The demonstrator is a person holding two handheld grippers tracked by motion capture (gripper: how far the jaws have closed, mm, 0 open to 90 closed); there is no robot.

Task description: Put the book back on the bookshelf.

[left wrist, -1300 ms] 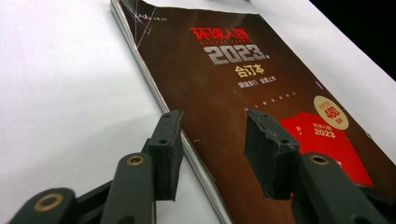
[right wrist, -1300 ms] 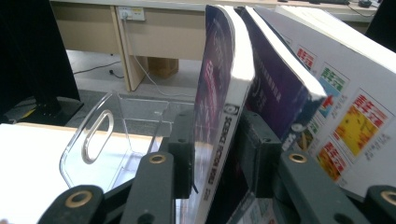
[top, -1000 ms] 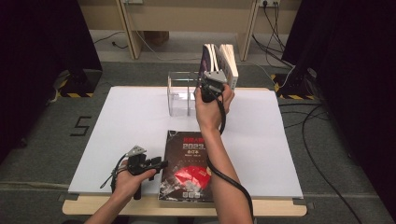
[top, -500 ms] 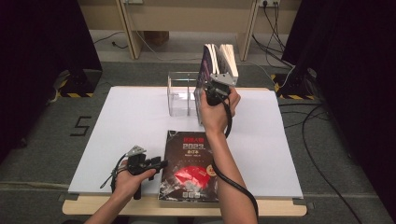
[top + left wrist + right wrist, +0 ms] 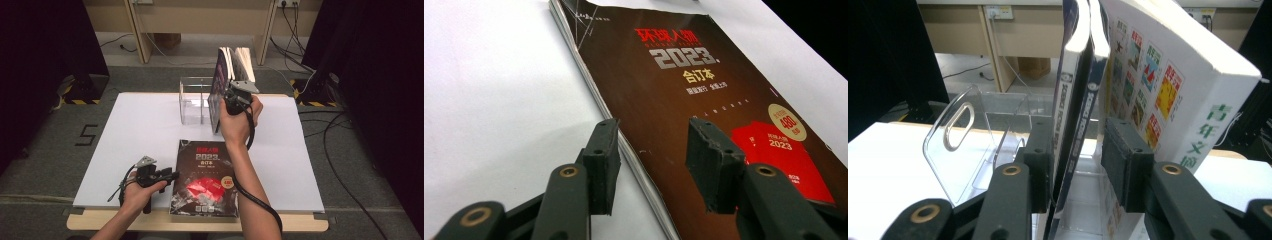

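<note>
The right gripper (image 5: 1075, 150) stands at the upright thin dark-covered magazines (image 5: 1075, 100); its jaws have just been opening, the left pad touching the cover, the right pad apart. In the high view the hand hides the jaws. The magazines stand on end in the clear acrylic book stand (image 5: 968, 145), beside the thick white book (image 5: 1168, 85). The left gripper (image 5: 651, 160) hangs half-wide, holding nothing, over the edge of the flat dark-brown 2023 magazine (image 5: 684, 90) on the white counter (image 5: 130, 130); its long axis runs away from the person.
</note>
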